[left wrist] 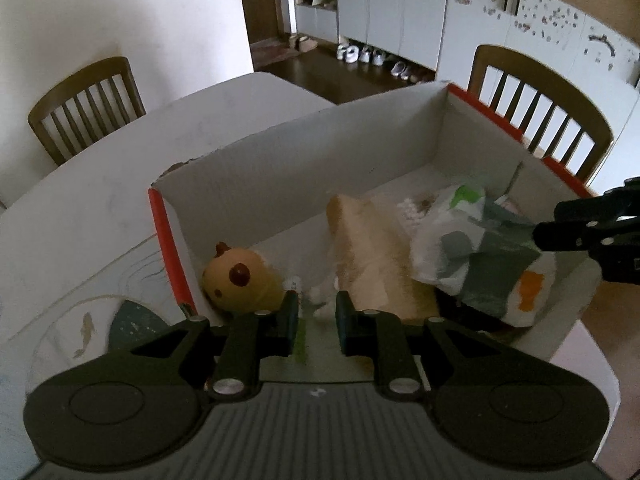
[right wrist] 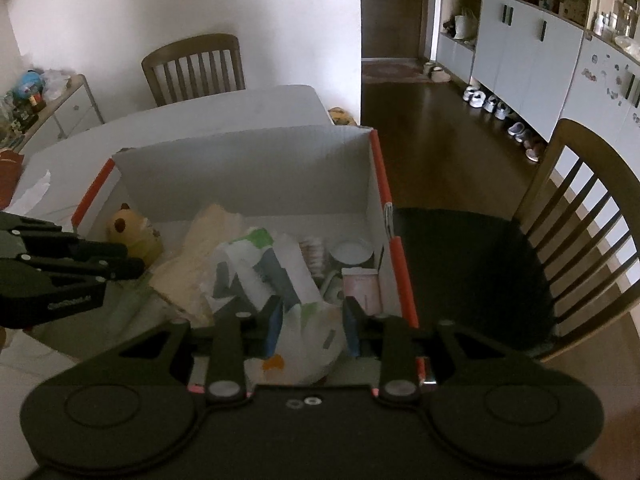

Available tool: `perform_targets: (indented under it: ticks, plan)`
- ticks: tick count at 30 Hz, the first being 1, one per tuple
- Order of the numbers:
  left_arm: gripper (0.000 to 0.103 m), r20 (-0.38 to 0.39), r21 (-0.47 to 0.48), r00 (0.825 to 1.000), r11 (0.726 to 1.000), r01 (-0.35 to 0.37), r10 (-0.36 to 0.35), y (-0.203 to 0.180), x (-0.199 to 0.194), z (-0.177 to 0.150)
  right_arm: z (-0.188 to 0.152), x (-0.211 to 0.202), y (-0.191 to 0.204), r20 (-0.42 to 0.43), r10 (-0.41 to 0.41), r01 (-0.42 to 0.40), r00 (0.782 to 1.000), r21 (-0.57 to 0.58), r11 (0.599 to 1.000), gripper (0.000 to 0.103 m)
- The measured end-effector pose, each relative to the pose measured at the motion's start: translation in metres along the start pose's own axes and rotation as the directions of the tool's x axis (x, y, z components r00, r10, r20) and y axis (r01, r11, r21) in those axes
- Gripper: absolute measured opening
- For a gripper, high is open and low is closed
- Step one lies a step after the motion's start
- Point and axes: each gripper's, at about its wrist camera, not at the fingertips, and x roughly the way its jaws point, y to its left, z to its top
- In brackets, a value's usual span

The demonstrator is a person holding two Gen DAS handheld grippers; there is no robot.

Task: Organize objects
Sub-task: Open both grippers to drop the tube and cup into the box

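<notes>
The left gripper (left wrist: 318, 312) is nearly closed on nothing; the right gripper (right wrist: 312, 320), low in the frame, pinches a plastic bag (right wrist: 304, 336) over the box (right wrist: 248, 168).

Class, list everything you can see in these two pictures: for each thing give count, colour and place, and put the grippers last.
box: one, white inside with orange edges, on the table
table: one, white, under the box
plush toy: one, yellow-brown, box's left end
plastic bag: one, white with green, grey and orange print, in the box
tan bag: one, box's middle
pink container: one, box's right side
chairs: two, brown wood, beside the table
shoes: several, pale, by the cabinets
left gripper: black, shut, over the box
right gripper: black, closed on the plastic bag
</notes>
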Motion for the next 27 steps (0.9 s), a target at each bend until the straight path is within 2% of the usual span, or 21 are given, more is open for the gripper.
perform_targets:
  ticks: [3, 7, 12, 20, 21, 25, 27]
  plan:
    - [0.019, 0.024, -0.028, 1.0, 0.999, 0.019, -0.018, 0.0, -0.01, -0.004, -0.001, -0.007, 0.0, 0.005, 0.016, -0.016, 1.0, 0.0, 1.0, 0.033]
    - [0.019, 0.068, -0.076, 0.991, 0.99, 0.122, -0.117, 0.003, -0.026, -0.008, -0.001, -0.017, 0.005, 0.022, 0.044, -0.044, 0.999, -0.017, 0.999, 0.033]
    - [0.02, 0.124, -0.078, 0.982, 0.985, 0.154, -0.144, 0.0, -0.047, -0.015, -0.002, -0.032, 0.014, 0.043, 0.075, -0.073, 0.996, -0.043, 0.996, 0.034]
    - [0.021, 0.195, -0.105, 0.966, 0.976, 0.192, -0.169, 0.002, -0.076, -0.025, -0.005, -0.054, 0.029, 0.077, 0.102, -0.095, 0.992, -0.089, 0.991, 0.041]
    - [0.023, 0.204, -0.105, 0.965, 0.977, 0.188, -0.163, 0.002, -0.08, -0.026, -0.006, -0.057, 0.031, 0.081, 0.102, -0.094, 0.991, -0.094, 0.991, 0.041]
    - [0.061, 0.242, -0.102, 0.956, 0.975, 0.198, -0.169, 0.003, -0.093, -0.032, -0.008, -0.064, 0.036, 0.092, 0.115, -0.105, 0.989, -0.099, 0.989, 0.045]
    - [0.061, 0.252, -0.102, 0.952, 0.973, 0.206, -0.175, 0.004, -0.098, -0.035, -0.01, -0.067, 0.039, 0.098, 0.119, -0.109, 0.988, -0.104, 0.989, 0.05]
